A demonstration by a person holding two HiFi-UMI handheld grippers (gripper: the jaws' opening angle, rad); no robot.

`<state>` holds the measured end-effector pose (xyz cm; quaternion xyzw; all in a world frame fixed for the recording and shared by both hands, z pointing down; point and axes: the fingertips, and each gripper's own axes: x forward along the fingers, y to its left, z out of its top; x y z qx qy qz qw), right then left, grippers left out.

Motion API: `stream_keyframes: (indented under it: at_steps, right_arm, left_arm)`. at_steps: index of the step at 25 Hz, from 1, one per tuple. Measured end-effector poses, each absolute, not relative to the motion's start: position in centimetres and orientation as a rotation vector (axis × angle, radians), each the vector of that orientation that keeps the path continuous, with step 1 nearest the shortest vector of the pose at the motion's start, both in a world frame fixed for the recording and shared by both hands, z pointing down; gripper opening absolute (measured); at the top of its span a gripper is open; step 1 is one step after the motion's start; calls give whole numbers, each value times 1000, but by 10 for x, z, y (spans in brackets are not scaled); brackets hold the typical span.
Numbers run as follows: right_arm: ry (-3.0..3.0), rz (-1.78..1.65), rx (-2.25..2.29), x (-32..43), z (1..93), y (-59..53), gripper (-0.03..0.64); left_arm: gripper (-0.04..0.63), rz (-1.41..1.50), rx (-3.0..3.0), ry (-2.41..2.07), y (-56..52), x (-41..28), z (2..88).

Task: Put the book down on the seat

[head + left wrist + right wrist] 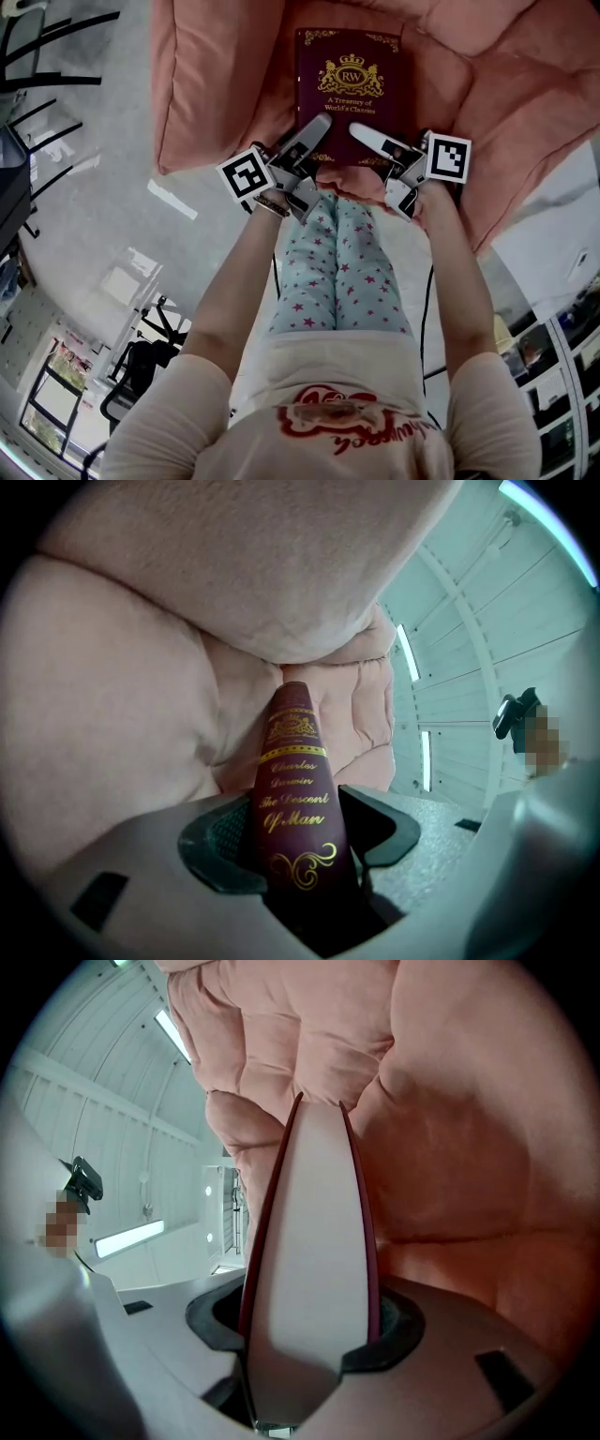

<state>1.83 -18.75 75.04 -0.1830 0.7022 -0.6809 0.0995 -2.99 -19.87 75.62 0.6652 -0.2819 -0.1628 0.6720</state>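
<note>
Nearly done: both tongs clamp the book's near edge, over the cushion.
Left gripper (314,131) pinches the spine end and right gripper (372,141) the page edge. The book (352,84) lies flat over the pink seat (216,84), contact unclear. Lowering and release look left to do.

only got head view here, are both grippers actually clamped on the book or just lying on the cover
Observer: The left gripper is clamped. Its own view shows the book spine-first between the jaws, with a pad against each cover.
Operator: and the right one
Observer: The right gripper is shut on the opposite side, the open page edge: pale pages between the two maroon covers.
Operator: anything printed on the spine
Observer: Gold lettering: Charles Darwin, The Descent of Man.
</note>
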Motion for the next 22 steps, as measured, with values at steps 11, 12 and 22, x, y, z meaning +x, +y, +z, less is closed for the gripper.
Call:
stream_keyframes:
  at_steps: [11, 12, 22]
  right_arm:
    - [2094, -1993, -525, 16, 776, -186, 225]
    - [2093, -1994, -524, 16, 777, -186, 224]
    - [2078, -2012, -558, 17, 781, -187, 245]
  left_arm:
    - [236, -346, 1496, -629, -197, -30, 780]
    - [236, -353, 1496, -632, -198, -30, 780]
    - [244, -287, 1550, -698, -198, -31, 781]
